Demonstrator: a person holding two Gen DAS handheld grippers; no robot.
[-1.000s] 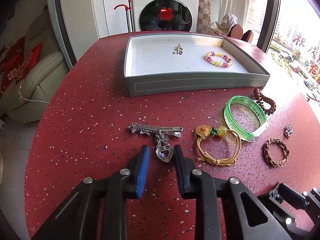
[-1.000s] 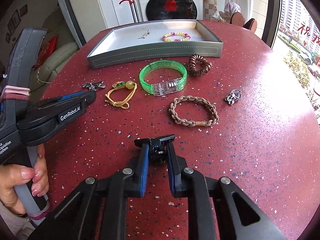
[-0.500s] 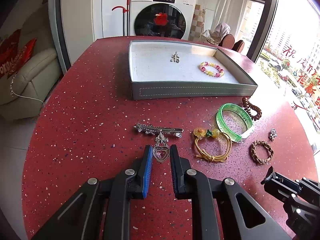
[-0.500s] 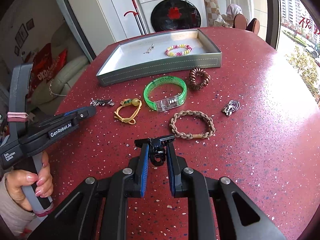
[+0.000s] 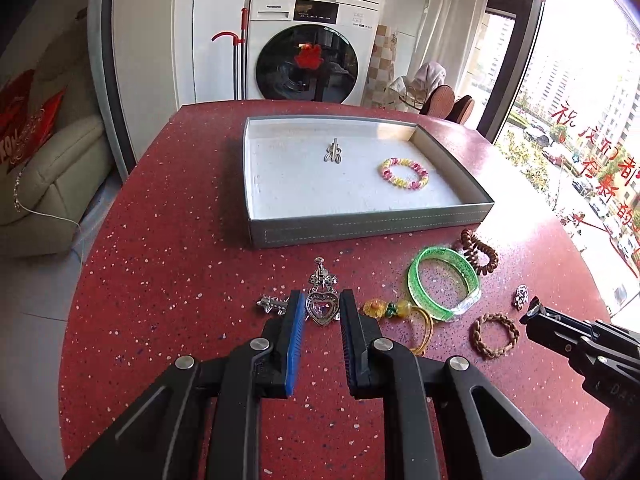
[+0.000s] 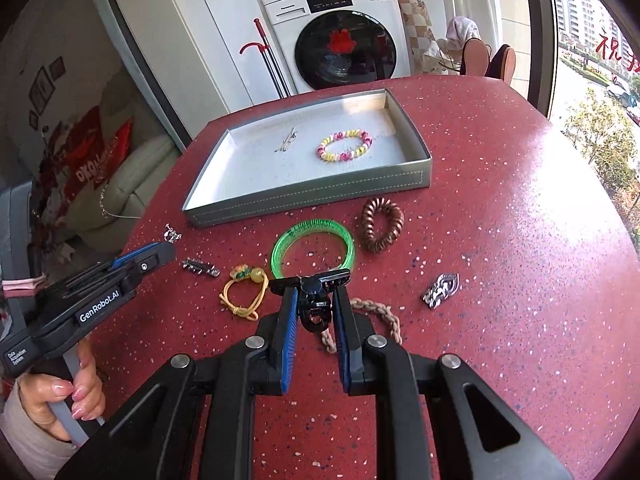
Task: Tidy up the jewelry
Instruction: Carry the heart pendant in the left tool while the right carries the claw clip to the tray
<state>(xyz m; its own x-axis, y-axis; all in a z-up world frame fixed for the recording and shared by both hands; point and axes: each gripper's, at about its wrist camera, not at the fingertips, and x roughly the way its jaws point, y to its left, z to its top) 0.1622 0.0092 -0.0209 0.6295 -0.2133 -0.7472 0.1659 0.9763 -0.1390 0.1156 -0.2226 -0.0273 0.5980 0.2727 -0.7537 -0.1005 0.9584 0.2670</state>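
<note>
Left wrist view: jaws pinch a faceted silver heart pendant; right jaws clamp a glossy black claw clip.

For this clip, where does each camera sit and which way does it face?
Left wrist: on the left hand-held gripper, looking along its fingers at the heart pendant it grips; right hand-held gripper at the right edge.
Right wrist: on the right hand-held gripper, which grips a black clip; person's left hand shows.
Shared: grey tray, green bangle.
</note>
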